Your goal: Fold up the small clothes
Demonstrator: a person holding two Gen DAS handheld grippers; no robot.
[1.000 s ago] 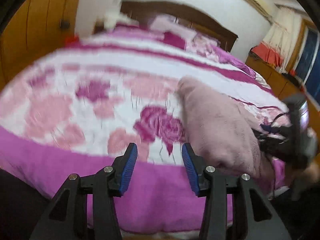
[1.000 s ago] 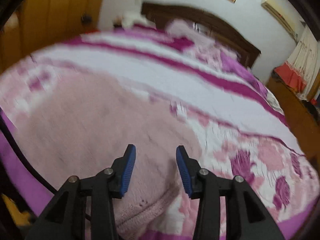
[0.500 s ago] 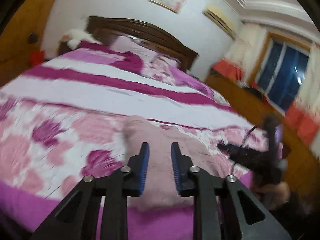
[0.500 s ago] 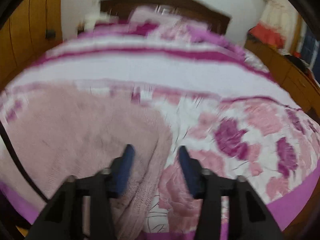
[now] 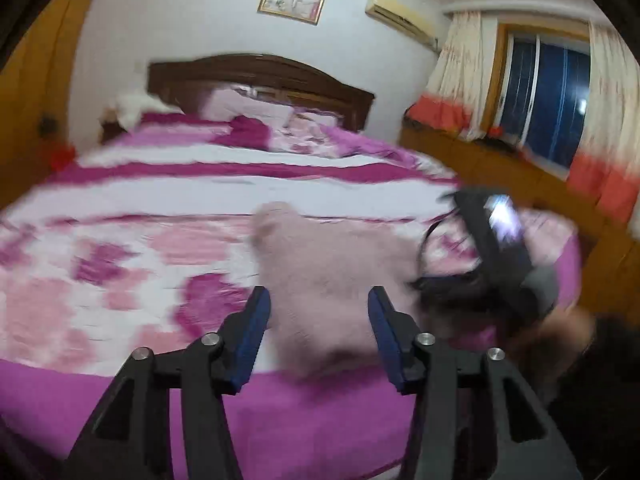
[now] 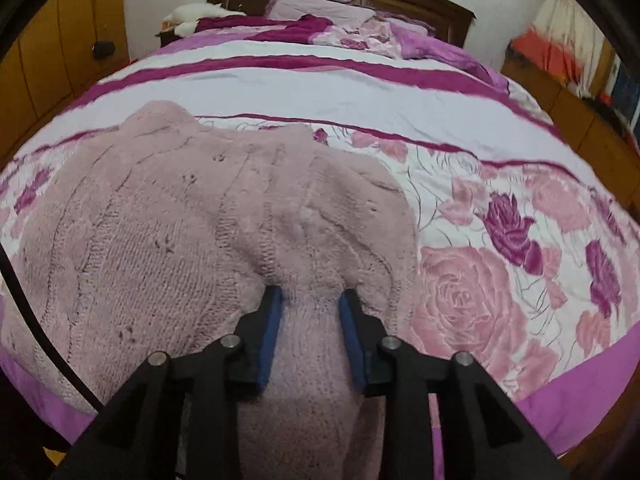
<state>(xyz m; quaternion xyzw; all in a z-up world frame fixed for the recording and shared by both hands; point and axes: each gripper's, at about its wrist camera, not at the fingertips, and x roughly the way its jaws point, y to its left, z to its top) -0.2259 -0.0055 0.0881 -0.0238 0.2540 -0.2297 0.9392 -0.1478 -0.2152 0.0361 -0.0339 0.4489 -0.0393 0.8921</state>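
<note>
Sweater (image 6: 168, 240): fuzzy pink cable-knit | right hand-held gripper (image 6: 310, 300): closing, pinching its bunched knit | left hand-held gripper (image 5: 318, 300): opening, empty

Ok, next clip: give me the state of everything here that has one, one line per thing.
pink knitted sweater: lying on the bed, bunched, not yet folded flat.
right gripper: jaws just closing, pinching a ridge of the sweater.
left gripper: jaws just opened, nothing between the pads, above the bed edge.
floral bedspread: spread flat over the bed.
curtains: drawn aside from the window.
window: dark outside.
</note>
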